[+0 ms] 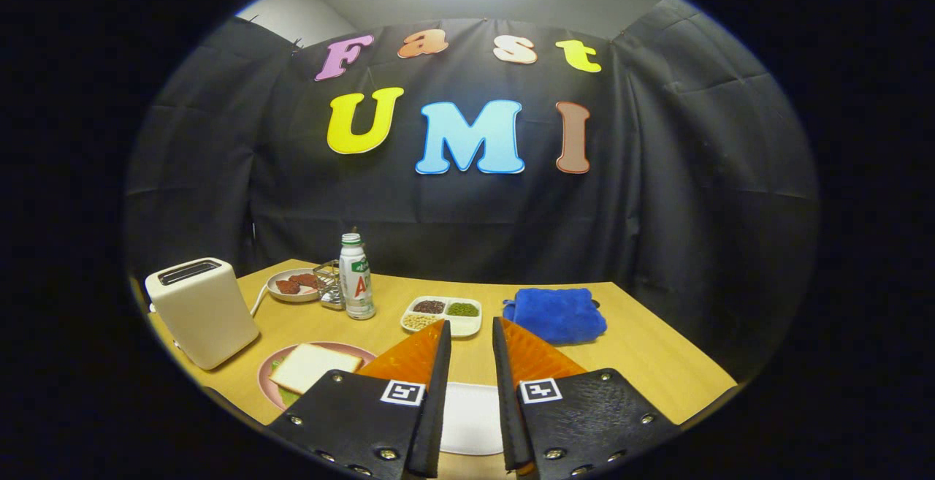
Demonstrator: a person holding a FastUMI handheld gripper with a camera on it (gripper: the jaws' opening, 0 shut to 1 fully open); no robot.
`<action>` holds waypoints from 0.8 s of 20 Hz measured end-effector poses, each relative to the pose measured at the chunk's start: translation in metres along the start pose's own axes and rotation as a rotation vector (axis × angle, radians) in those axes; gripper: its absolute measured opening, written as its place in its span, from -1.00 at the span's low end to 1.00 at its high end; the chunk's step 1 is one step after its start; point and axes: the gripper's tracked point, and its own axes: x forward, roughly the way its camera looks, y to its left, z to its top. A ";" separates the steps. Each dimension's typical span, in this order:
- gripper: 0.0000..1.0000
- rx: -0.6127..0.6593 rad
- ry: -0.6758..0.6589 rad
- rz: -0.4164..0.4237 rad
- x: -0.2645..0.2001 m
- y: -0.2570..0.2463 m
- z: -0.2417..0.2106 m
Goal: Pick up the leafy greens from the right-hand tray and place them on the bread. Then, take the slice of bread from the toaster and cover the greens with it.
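Bread slice (314, 367) lying flat on a pink plate (264, 381), pale and roughly square, one corner turned toward the jaws. Leafy greens (287, 397) peeking out from under the slice along the plate's near-left side, a thin green fringe only. Cannot tell whether a second slice lies beneath them.

Toaster (202, 312) standing just left of the plate and a little behind it, its top slot (188, 271) dark, with no slice rising from it.

Jaws released, spread apart with a clear gap and nothing gripped, poised above the tabletop (643, 363) just right of the plate and pointing past it toward the back wall. White tray (471, 418) just right of the plate, under the gap between the jaws, bare where visible.

Key relation: plate and covered greens lying to the left of the jaws and level with the left jaw's body, not ahead of the tips. Judged from this layout, greens already covered by bread as the task wants; no call here for a further grasp.

Farther back from the plate: a small bottle (356, 286), a dish of reddish pieces (292, 284), a divided dish of grains (442, 314). Well to the right of the plate, a folded blue cloth (556, 313).
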 end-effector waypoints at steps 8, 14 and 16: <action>-0.34 0.008 -0.041 -0.077 -0.015 -0.133 0.006; -0.34 -0.033 -0.060 -0.106 -0.020 -0.214 0.002; -0.34 -0.104 -0.067 -0.134 -0.022 -0.247 -0.003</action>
